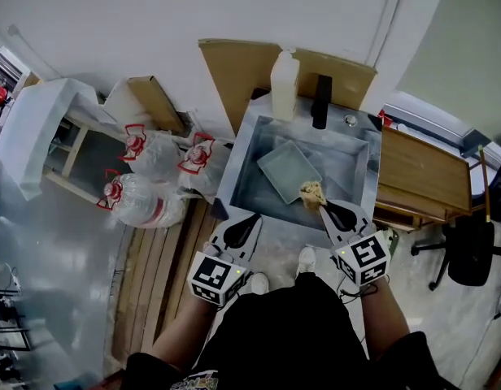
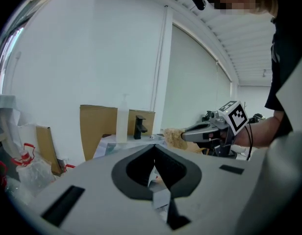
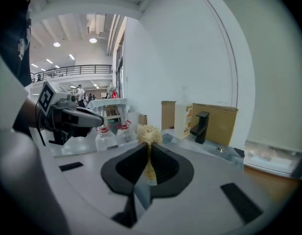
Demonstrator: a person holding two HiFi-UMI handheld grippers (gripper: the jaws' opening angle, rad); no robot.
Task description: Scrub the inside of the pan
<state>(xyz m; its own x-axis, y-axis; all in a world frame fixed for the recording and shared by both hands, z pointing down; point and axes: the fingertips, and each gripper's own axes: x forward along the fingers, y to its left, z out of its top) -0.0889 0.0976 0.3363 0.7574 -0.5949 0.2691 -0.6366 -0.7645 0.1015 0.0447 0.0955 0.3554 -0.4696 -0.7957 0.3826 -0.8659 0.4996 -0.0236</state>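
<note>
Jaws of the right gripper (image 3: 149,150) are pinched on one tan, fibrous scrubbing pad (image 3: 149,134), whose tuft sticks out past their tips. The left gripper (image 2: 154,152) has its jaws pressed together with nothing between them. In the head view both grippers sit at the near edge of one square steel sink (image 1: 245,149), the left one over the front rim and the right one reaching in. The single grey rectangular pan (image 1: 286,167) lies at a slant inside the sink, and the pad overlaps its near right corner; contact cannot be judged. At the back of the sink stand one white plastic bottle (image 1: 285,84) and one black tap (image 1: 321,101), with a brown cardboard sheet (image 1: 234,75) behind them. Three clear plastic water jugs with red handles (image 1: 145,201) lie on the floor to the left.
</note>
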